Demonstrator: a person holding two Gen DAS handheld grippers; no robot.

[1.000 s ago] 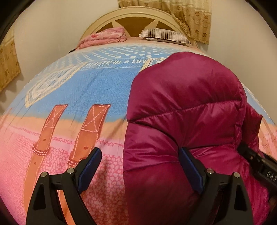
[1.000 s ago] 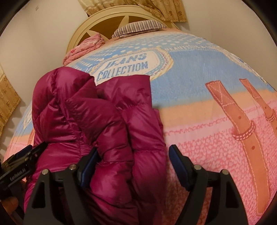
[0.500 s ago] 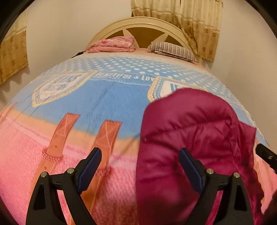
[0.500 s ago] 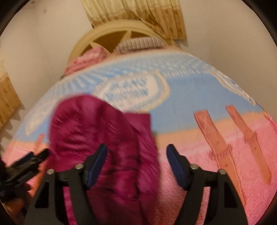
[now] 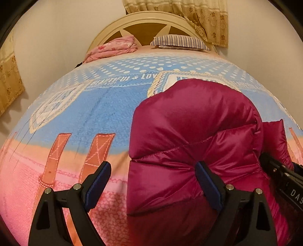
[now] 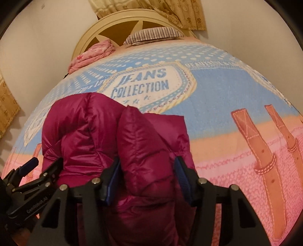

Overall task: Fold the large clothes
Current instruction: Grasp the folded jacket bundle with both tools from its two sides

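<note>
A puffy magenta down jacket (image 5: 198, 132) lies bunched on the bed, right of centre in the left wrist view and left of centre in the right wrist view (image 6: 85, 128). My left gripper (image 5: 152, 168) is open wide. Its right finger (image 5: 206, 181) rests against the jacket's quilted side, and its left finger hangs over bare blanket. My right gripper (image 6: 147, 164) has its jaws closing on an upright puffy fold (image 6: 144, 143) of the jacket, with both pads against it. Each gripper shows at the edge of the other's view: the right one (image 5: 280, 176) and the left one (image 6: 28, 179).
The bed carries a blue and pink printed blanket (image 5: 75, 117). At the head lie a folded pink cloth (image 5: 113, 47) and a striped pillow (image 5: 180, 42) below a cream headboard (image 6: 132, 20). Walls and curtains (image 5: 198, 17) close in behind and at both sides.
The right jaws have narrowed from wide apart to pinching a jacket fold. Both cameras drew back from the jacket half a second ago, then came close again.
</note>
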